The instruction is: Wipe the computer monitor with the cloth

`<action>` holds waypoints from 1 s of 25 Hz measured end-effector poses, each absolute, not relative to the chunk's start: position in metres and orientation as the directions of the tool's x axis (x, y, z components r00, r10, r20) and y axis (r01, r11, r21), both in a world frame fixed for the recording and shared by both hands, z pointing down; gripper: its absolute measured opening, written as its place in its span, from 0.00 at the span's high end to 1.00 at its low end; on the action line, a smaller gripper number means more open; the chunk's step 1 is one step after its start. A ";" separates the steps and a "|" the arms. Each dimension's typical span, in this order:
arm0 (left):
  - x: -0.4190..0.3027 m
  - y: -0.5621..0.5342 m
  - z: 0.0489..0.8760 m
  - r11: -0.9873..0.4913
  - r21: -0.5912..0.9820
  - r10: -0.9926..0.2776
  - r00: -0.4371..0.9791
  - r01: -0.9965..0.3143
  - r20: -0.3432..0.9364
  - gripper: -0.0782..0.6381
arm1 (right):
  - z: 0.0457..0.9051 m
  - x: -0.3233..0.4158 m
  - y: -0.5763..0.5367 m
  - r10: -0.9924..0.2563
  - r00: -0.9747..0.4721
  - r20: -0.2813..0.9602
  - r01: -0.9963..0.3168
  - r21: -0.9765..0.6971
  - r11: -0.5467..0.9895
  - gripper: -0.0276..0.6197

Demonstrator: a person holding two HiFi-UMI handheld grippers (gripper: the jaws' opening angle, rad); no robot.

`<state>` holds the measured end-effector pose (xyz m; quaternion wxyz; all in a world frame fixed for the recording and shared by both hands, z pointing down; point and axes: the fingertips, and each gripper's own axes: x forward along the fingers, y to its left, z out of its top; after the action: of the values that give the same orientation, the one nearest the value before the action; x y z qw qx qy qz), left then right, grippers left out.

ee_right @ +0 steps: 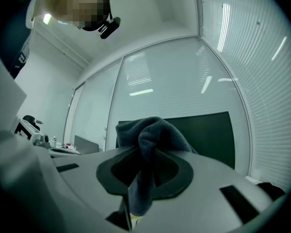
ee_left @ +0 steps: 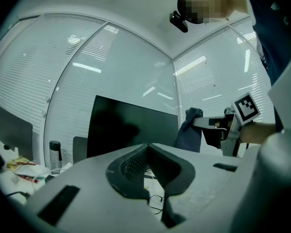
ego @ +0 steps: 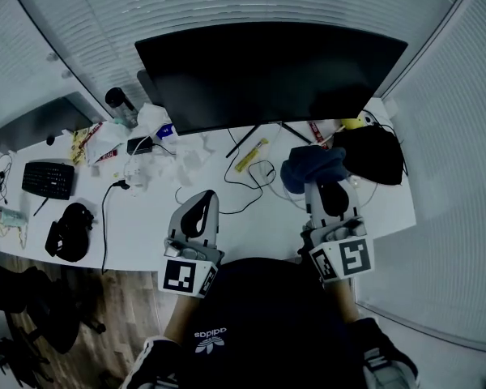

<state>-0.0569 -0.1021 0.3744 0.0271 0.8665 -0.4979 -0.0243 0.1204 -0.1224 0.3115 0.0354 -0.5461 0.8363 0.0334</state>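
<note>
At the far edge of the surface (ego: 146, 225) stands the dark monitor (ego: 267, 71). The right hand-held gripper (ego: 328, 191) is clenched on the blue cloth (ego: 308, 167), held up near the screen's right half. The left hand-held gripper (ego: 201, 205) is closed and empty. Only the head view shows the keyboard (ego: 49, 178) at the left edge.

The long white desk (ego: 142, 229) carries a wide black computer monitor (ego: 267, 71) on its thin stand, a black keyboard (ego: 49, 178) at the left, crumpled white papers (ego: 182, 164), a yellow stick-shaped packet (ego: 251, 155), looping black cables (ego: 247, 186) and a black fabric bag (ego: 377, 154) at the right.
</note>
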 end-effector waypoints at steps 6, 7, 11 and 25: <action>-0.077 -0.105 0.371 -0.461 0.071 -0.888 0.460 -0.885 -0.031 0.88 | 0.260 0.083 -0.154 -0.850 -0.485 -0.205 -0.874 0.076 0.480 0.88; -0.079 -0.105 0.371 -0.456 0.071 -0.890 0.455 -0.887 -0.033 0.88 | 0.252 0.075 -0.159 -0.835 -0.504 -0.219 -0.863 0.081 0.499 0.88; -0.088 -0.104 0.370 -0.438 0.076 -0.899 0.436 -0.896 -0.038 0.88 | 0.221 0.039 -0.176 -0.781 -0.562 -0.273 -0.825 0.121 0.552 0.88; -0.121 -0.109 0.377 -0.398 0.110 -0.917 0.398 -0.911 -0.025 0.88 | 0.163 -0.090 -0.245 -0.684 -0.659 -0.312 -0.752 0.267 0.603 0.88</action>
<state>-0.1205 -0.1092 0.3773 0.0393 0.8351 -0.5472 -0.0406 -0.0897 -0.2454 0.1628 0.0889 -0.4030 0.8908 0.1902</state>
